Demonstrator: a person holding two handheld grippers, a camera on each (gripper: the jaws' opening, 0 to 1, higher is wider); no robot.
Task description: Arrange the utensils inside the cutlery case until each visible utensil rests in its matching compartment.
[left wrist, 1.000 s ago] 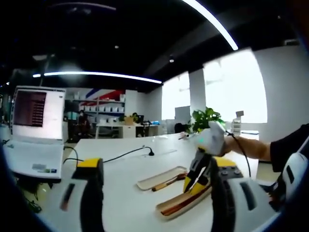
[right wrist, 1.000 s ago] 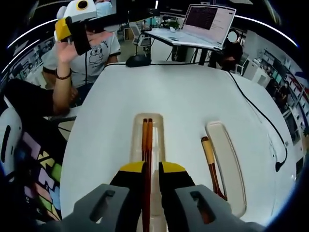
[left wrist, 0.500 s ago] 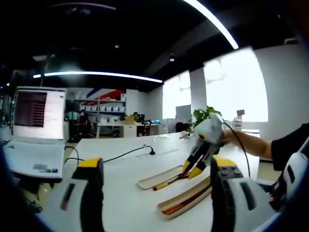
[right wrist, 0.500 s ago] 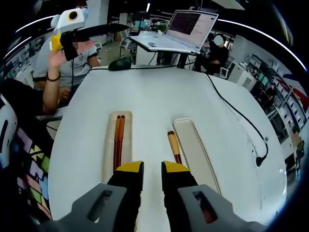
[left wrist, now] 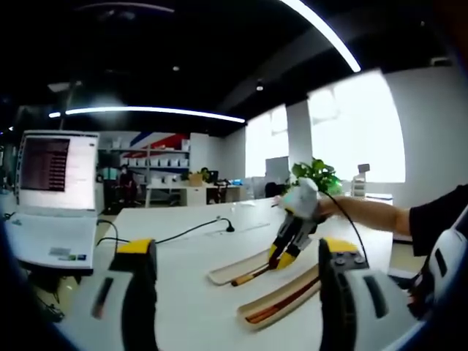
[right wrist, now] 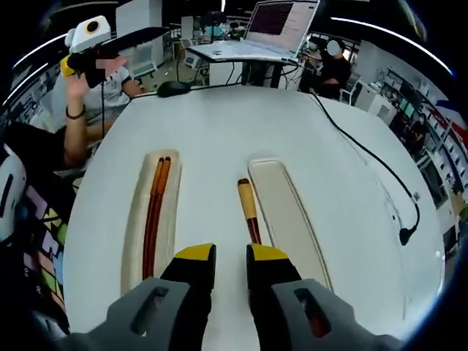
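In the right gripper view a white table (right wrist: 241, 124) is seen from above, with the right gripper (right wrist: 230, 257) rising from the bottom edge. Its yellow-tipped jaws stand a narrow gap apart, and nothing is held between them. A long cutlery case half (right wrist: 136, 232) lies toward the table's left edge, and a pair of brown chopsticks (right wrist: 153, 212) rests lengthwise inside it. A second, empty case half (right wrist: 287, 216) lies well apart to the right, nearer the table's middle. A wooden-handled utensil (right wrist: 248, 214) lies on the bare table just beside the left rim of the empty half; its head is hidden behind the jaws, so its kind cannot be told. A black cable (right wrist: 373, 164) runs along the table's right side, and a dark computer mouse (right wrist: 173, 89) sits at the far edge. Beyond that edge a laptop (right wrist: 259, 29) stands on a separate stand.

In the left gripper view the left gripper (left wrist: 238, 252) is held above the table, its jaws wide apart and empty. The right gripper (left wrist: 284, 256) is seen over the utensil by the farther case half, while the nearer half holds the chopsticks (left wrist: 281, 301).
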